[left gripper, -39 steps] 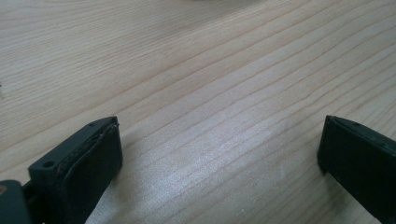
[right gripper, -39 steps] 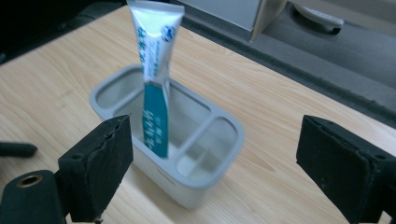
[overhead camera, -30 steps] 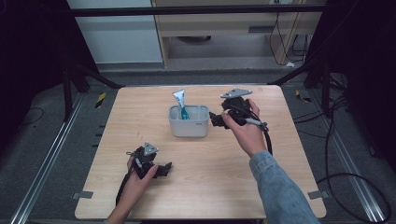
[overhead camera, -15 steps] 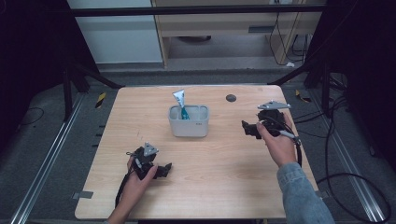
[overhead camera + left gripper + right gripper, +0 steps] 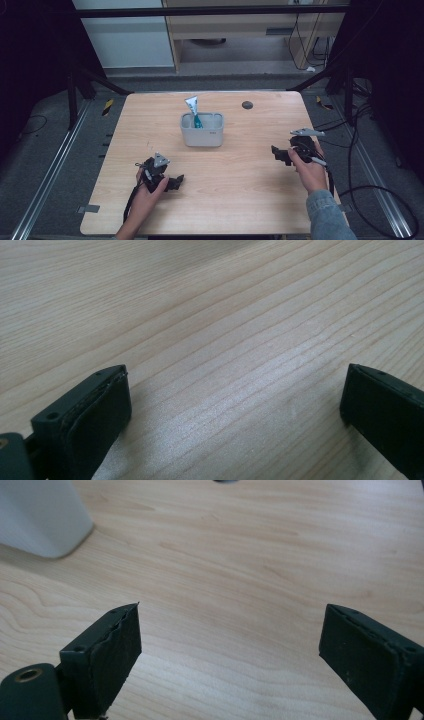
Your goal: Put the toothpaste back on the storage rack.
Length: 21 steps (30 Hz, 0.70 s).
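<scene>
A small grey bin stands just past the table's centre, toward 12 o'clock, with a tube leaning out of it, white at its flat crimped top and teal lower down. The tube looks light and soft, likely to dent and slip if squeezed at the belly; the flat crimp or the firmer shoulder near the cap, hidden inside the bin, would probably give the surest hold. The bin looks like stiff, smooth plastic, light enough to slide if nudged, best taken by a wall at the rim. A small dark disc lies at about 1 o'clock, well apart from the bin. The left gripper rests low at 7 o'clock, its jaws spread wide over bare wood. The right gripper sits at 3 o'clock, jaws likewise wide apart and holding nothing, the bin's corner off to its upper left.
</scene>
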Each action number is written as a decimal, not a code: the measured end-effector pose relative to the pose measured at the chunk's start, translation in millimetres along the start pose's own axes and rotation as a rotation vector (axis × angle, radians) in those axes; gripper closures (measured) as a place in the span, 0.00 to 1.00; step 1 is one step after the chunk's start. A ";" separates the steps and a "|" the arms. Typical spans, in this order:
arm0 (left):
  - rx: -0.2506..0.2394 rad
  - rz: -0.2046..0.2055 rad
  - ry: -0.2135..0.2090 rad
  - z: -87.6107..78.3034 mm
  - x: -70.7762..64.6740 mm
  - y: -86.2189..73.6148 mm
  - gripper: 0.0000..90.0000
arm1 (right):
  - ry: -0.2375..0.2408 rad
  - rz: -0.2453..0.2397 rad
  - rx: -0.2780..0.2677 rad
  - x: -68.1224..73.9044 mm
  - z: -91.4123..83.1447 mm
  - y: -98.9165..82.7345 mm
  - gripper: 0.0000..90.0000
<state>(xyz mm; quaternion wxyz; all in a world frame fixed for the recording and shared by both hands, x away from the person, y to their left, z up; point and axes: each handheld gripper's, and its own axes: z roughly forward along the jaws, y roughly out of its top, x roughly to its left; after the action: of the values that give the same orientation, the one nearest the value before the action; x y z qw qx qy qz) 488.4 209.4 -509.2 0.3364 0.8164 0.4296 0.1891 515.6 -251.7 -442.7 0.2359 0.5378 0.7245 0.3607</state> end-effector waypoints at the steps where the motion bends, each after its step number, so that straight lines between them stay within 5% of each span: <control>1: 0.000 0.000 0.001 0.0 0.0 0.0 0.00 | -0.005 0.000 0.007 -1.7 2.3 -3.1 0.11; 21: 0.000 0.000 0.001 -0.1 0.0 0.0 0.00 | -0.020 0.029 0.050 -1.8 38.8 -38.0 0.14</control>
<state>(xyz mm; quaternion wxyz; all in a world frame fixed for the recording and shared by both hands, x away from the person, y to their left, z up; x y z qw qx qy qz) 488.4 209.4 -509.1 0.3361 0.8165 0.4296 0.1893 521.4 -249.1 -496.7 0.2243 0.5577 0.7230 0.3404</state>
